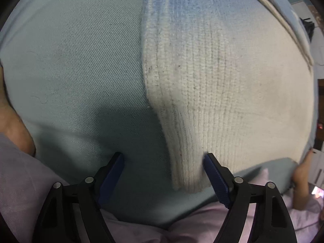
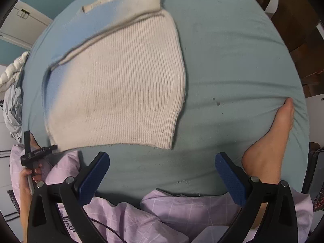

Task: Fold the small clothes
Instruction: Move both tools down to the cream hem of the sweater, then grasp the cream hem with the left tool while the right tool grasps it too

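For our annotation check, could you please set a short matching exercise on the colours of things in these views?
Things:
1. knitted sweater
2. bed sheet
3. trousers
4. gripper pads

Colours:
A. dark blue
B. pale teal
C. cream fading to light blue
D. lilac with a check

Pairs: 1-C, 2-B, 3-D, 4-A
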### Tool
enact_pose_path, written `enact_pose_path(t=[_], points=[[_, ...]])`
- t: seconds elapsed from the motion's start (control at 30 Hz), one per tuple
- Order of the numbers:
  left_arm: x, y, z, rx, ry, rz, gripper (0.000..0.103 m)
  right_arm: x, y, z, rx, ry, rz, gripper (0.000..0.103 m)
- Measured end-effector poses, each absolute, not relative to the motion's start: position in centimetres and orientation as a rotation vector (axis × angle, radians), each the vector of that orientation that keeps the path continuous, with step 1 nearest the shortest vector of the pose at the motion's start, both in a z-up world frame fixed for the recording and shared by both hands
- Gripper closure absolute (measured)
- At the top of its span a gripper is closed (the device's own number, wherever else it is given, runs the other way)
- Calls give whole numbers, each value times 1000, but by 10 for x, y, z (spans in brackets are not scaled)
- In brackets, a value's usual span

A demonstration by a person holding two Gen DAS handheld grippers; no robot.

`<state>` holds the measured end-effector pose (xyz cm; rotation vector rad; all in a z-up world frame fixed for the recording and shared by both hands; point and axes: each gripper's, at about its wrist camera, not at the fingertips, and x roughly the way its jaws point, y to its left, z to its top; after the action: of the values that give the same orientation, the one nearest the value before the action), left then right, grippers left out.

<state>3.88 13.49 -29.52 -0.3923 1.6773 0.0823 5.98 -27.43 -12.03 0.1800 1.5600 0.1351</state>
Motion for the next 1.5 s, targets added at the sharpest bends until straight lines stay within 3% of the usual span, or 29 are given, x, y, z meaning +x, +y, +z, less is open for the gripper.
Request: enact_pose_path(t=[0.13,0.17,0.23,0.3,0.5,0.67,0.8,0.83,0.87,0.9,1.1,1.33,1.5], points=[[44,117,-292,-326,1665,142,29,61,-273,-148,224,1640,160,1],[46,113,-289,-316,1654,141,35,63,-273,-157,244,1665,162,1],[52,103,-284,-320,1637,123,54,65,-275,-177,274,1717,157,1],[58,92,-278,-362,1631,69,87,68,-276,-192,282,1742,157,1],[63,75,-270,-404,1613,64,94,74,-275,-239,248,1829,111,4],[58,91,-250,-475,1567,35,94,79,-264,-264,252,1846,143,31],[60,75,-220,-441,1492,16,95,87,-250,-269,226,1809,168,35],[60,71,-215,-422,1472,15,95,87,-246,-267,202,1801,172,43],[64,67,-205,-391,1440,13,95,86,-239,-264,149,1788,171,76],[68,63,-193,-360,1405,5,95,85,-233,-261,89,1768,187,96],[94,81,-126,-399,1242,-47,95,91,-226,-204,30,1615,280,99],[86,119,-36,-539,1044,-63,96,87,-288,-74,483,1324,377,99],[66,114,17,-445,913,-52,96,55,-312,5,678,1087,432,99]])
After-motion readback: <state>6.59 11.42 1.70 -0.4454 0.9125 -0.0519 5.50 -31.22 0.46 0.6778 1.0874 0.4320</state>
